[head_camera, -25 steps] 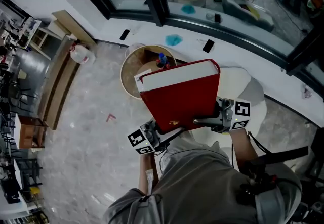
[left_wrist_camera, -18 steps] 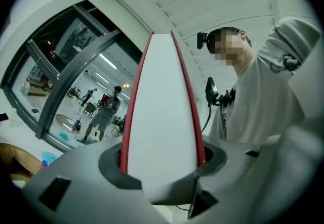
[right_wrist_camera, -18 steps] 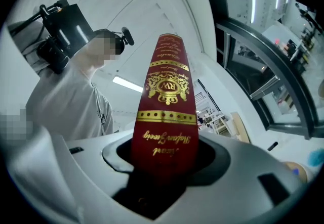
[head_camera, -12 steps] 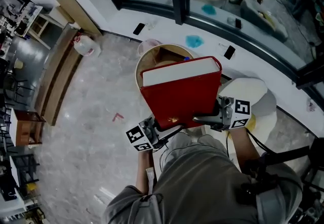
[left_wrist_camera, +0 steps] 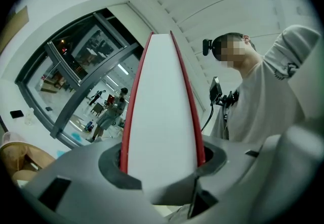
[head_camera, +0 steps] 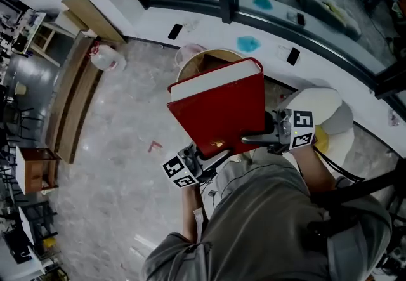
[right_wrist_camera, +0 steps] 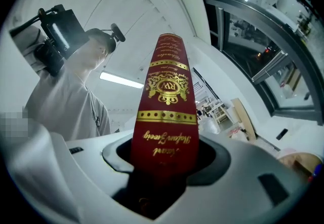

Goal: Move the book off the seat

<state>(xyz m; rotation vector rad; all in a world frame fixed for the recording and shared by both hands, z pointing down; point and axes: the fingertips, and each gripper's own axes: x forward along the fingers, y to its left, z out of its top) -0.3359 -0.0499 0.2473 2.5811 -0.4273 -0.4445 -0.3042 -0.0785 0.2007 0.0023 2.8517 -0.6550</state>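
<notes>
Now my left gripper (head_camera: 204, 159) and right gripper (head_camera: 255, 139) squeeze the book (head_camera: 219, 111), but tilting more may make it slip.

The book (left_wrist_camera: 162, 117) is seen edge-on, its white page block framed by thin red covers, rising upright through the middle. Its lower end is clamped by the left claw (left_wrist_camera: 163, 170), with a jaw pressed against each cover. A person (left_wrist_camera: 263, 101) in a grey top is seen at the right. A dark-framed window (left_wrist_camera: 76, 74) is seen at the left, with figures beyond the glass.
</notes>
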